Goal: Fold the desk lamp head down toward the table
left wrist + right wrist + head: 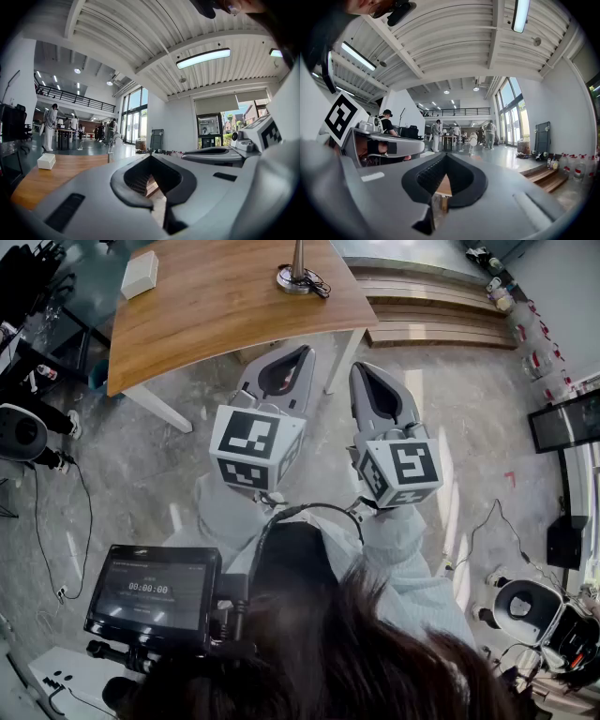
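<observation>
The desk lamp's round base and stem (298, 277) stand at the far edge of the wooden table (216, 306); the top of the head view cuts off its head. The left gripper view shows the lamp (111, 149) upright with its head raised. In the right gripper view the lamp (472, 140) is small and far ahead. My left gripper (302, 351) and right gripper (362, 367) hover side by side over the floor, short of the table's near edge. Both point level toward the table. Each one, the left gripper (151, 156) and the right gripper (445, 155), is shut with nothing between its jaws.
A white box (139, 275) lies on the table's far left (46, 161). Wooden steps (441, 310) run along the right behind the table, with bottles (502, 296) beside them. A recorder screen (155, 592) hangs below my left. People stand far off in the hall.
</observation>
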`<state>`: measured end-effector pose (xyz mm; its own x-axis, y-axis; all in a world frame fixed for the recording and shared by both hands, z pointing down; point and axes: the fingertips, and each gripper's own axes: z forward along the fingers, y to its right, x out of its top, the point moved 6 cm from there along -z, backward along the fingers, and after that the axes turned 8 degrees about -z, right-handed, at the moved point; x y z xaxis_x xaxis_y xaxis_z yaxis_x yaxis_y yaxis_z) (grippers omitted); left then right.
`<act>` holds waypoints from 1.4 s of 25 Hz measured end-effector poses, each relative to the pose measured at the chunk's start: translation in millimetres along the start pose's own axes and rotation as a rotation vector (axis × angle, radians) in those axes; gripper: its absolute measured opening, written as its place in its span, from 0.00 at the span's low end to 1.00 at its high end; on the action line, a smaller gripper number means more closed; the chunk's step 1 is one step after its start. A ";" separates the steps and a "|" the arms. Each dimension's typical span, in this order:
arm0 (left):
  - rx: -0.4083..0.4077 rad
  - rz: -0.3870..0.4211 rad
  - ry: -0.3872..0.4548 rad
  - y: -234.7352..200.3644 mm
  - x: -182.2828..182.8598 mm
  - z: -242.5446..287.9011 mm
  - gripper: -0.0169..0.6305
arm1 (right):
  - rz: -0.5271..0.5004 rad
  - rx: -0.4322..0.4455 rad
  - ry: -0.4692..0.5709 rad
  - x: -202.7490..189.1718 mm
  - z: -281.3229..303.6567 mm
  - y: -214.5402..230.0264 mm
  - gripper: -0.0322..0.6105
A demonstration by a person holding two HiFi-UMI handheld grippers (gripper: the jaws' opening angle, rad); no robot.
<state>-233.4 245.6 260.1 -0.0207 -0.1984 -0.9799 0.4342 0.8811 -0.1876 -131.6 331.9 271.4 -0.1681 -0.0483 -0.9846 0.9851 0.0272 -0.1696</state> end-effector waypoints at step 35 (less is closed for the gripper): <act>0.068 -0.075 -0.052 -95.6 -2.3 138.7 0.03 | 0.088 0.033 0.000 -36.3 117.3 99.5 0.05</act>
<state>-149.9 102.3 289.7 -0.0091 -0.2863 -0.9581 0.4931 0.8322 -0.2534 -23.4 219.3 295.3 -0.0806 -0.0476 -0.9956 0.9967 -0.0015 -0.0806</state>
